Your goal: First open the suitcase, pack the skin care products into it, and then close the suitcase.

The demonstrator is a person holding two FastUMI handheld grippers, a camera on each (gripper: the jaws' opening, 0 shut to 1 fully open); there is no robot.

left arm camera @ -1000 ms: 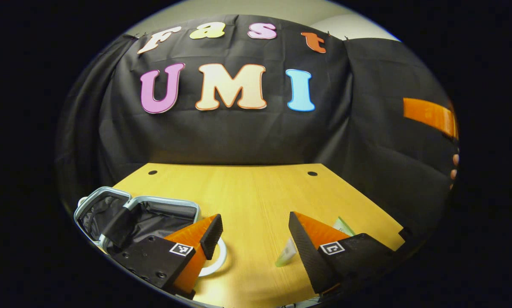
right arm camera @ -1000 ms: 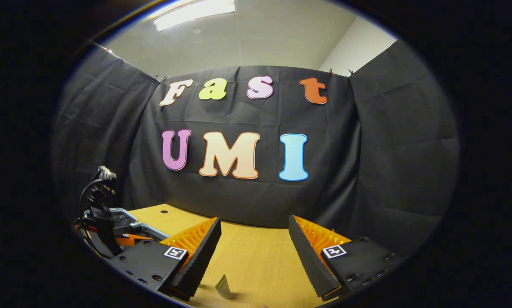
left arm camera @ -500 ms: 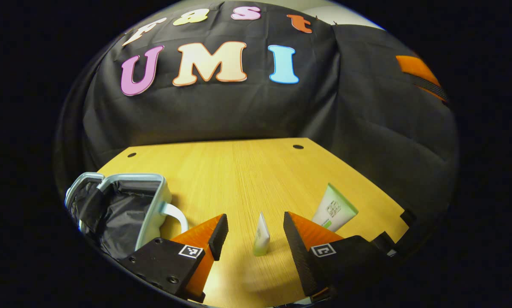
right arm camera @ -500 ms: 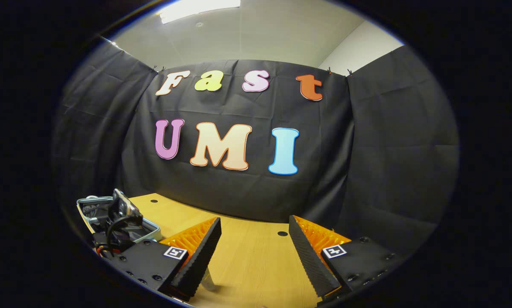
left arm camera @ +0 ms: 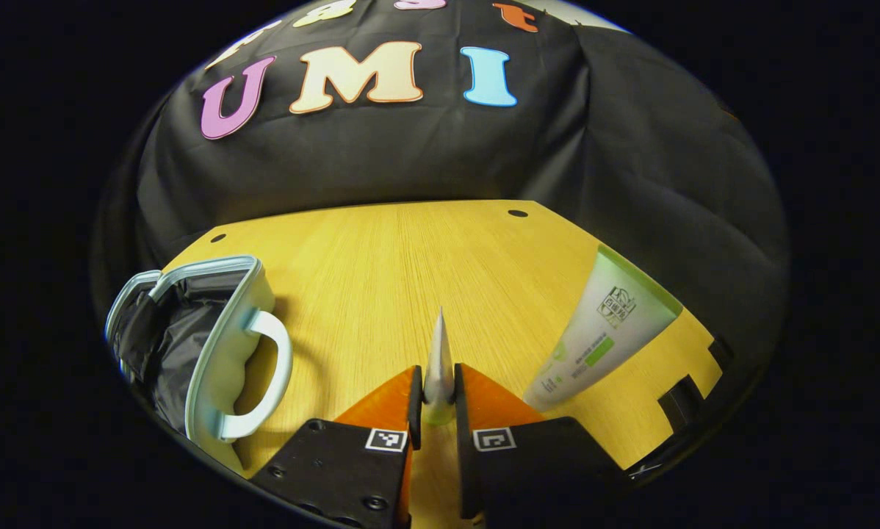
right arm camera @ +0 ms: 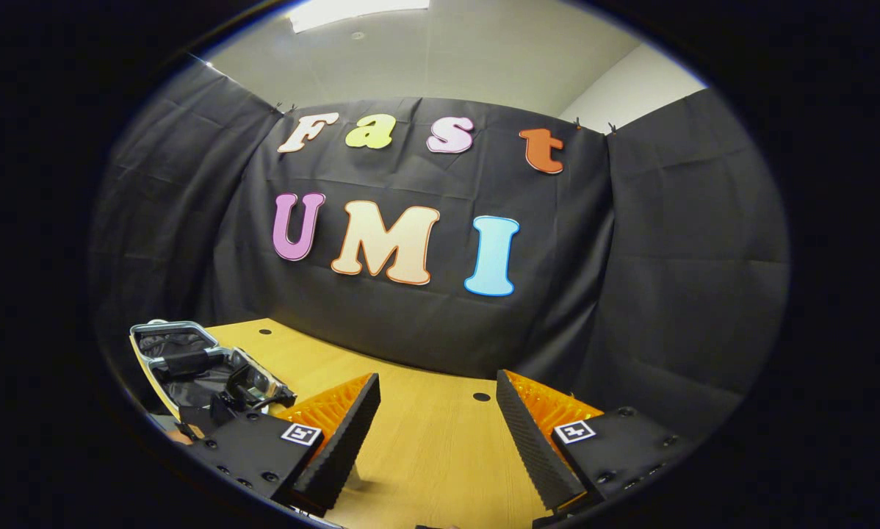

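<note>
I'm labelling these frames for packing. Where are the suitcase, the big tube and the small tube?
suitcase (left arm camera: 223, 345), left gripper view, on its pale shell beside the handle.
big tube (left arm camera: 605, 327), left gripper view, on the middle of its body.
small tube (left arm camera: 438, 353), left gripper view, on its narrow edge above the fingers.

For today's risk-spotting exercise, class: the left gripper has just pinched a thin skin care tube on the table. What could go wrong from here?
1. The left gripper pinches the thin tube only near its lower end; it may pivot or slip when lifted.
2. The larger green-and-white tube stands tilted close by on the table; a careless swing could topple it.
3. The open suitcase sits at the table's left edge; a nudge during packing could shift it.
</note>
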